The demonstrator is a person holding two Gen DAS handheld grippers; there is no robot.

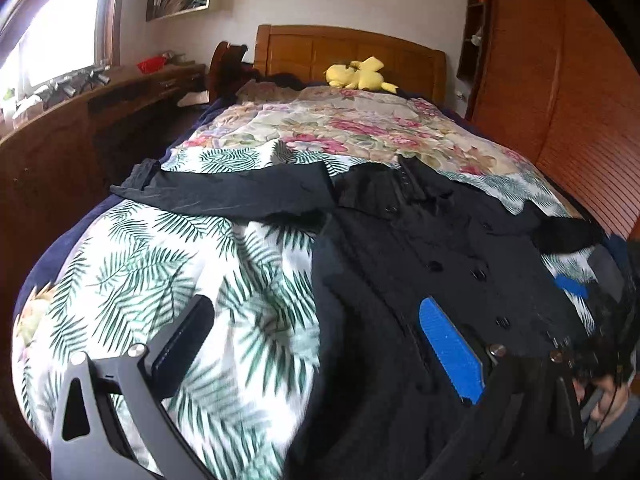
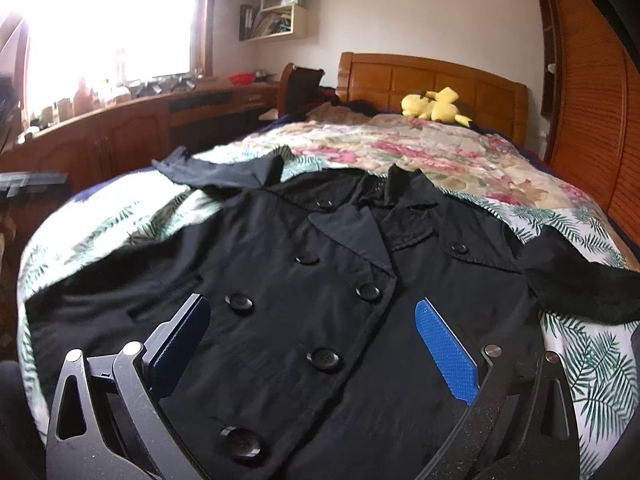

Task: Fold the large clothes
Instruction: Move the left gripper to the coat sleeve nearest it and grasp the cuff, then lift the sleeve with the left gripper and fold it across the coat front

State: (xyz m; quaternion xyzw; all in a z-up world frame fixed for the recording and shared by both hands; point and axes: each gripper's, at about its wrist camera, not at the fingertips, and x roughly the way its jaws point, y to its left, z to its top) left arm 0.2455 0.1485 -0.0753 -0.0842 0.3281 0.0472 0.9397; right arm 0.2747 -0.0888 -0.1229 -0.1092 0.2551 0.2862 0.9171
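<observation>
A black double-breasted coat [image 2: 288,280] lies face up and spread flat on the bed, collar toward the headboard, both sleeves stretched out sideways. In the left wrist view the same coat [image 1: 420,264] fills the right half, its left sleeve [image 1: 224,194] reaching across the leaf-print cover. My left gripper [image 1: 320,340] is open above the coat's left edge, one finger over the bedcover and the blue-padded one over the cloth. My right gripper [image 2: 314,344] hovers open over the buttoned front, nothing between its fingers. The other gripper [image 1: 580,292] shows blurred at the right edge.
The bed carries a leaf-print cover [image 1: 160,272] and a floral quilt [image 2: 400,152], with a yellow plush toy [image 2: 434,106] by the wooden headboard [image 1: 352,56]. A wooden counter [image 2: 120,128] runs along the left under a window. A wardrobe [image 1: 560,92] stands right.
</observation>
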